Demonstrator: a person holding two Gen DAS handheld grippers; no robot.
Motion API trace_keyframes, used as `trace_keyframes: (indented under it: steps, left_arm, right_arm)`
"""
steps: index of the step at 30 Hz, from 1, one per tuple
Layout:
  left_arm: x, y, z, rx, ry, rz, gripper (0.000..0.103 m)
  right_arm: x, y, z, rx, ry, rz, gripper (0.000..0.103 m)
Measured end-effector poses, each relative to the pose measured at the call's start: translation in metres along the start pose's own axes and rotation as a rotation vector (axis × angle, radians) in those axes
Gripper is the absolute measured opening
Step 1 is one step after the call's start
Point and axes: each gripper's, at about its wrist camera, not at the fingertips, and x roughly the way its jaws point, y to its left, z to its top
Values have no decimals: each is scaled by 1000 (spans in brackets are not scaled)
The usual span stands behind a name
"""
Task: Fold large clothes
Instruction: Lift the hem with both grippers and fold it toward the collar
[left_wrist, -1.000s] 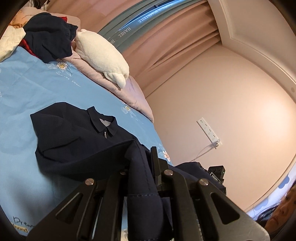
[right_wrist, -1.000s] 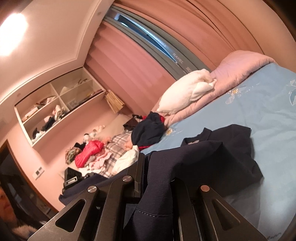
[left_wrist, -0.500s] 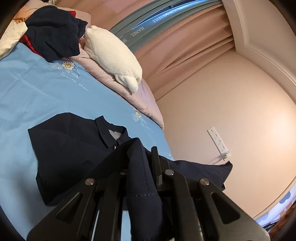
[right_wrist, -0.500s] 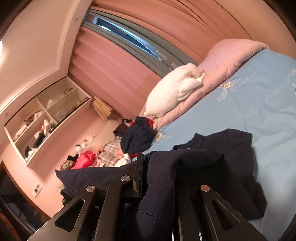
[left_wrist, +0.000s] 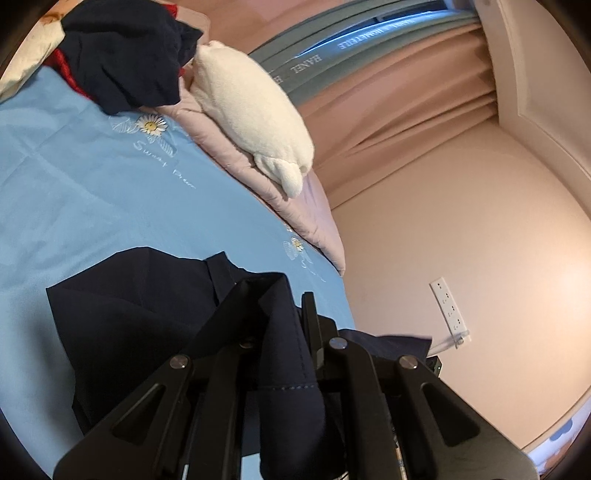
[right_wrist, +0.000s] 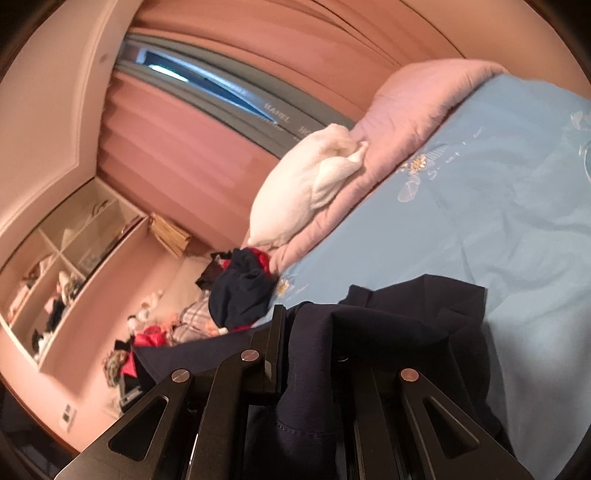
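A navy collared garment (left_wrist: 125, 314) lies partly spread on the light blue bed sheet (left_wrist: 74, 192). My left gripper (left_wrist: 280, 306) is shut on a stitched edge of the navy garment, with cloth draped over its fingers. My right gripper (right_wrist: 310, 321) is shut on another part of the same edge, and the garment (right_wrist: 436, 317) hangs from it down onto the sheet (right_wrist: 498, 221). The lifted edge stretches between both grippers above the bed.
A white plush pillow (left_wrist: 251, 110) lies on a pink quilt (left_wrist: 295, 206) at the head of the bed. A heap of dark and red clothes (left_wrist: 122, 55) sits beside it. A wall socket (left_wrist: 448, 310) is on the right wall. Shelves (right_wrist: 62, 258) line the far wall.
Both grippers have moved forward toward the head of the bed with the lifted edge, carrying it over the lower part of the garment. Less of the spread garment shows in front.
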Motion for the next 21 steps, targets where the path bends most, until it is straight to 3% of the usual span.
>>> trace_keyframes:
  steps: [8, 21]
  left_arm:
    - [26, 42, 7, -104, 23, 42, 8]
    - [77, 100, 13, -240, 106, 172, 8]
  right_arm:
    - [24, -25, -1, 50, 60, -62, 8]
    - [69, -62, 2, 133, 157, -191, 8]
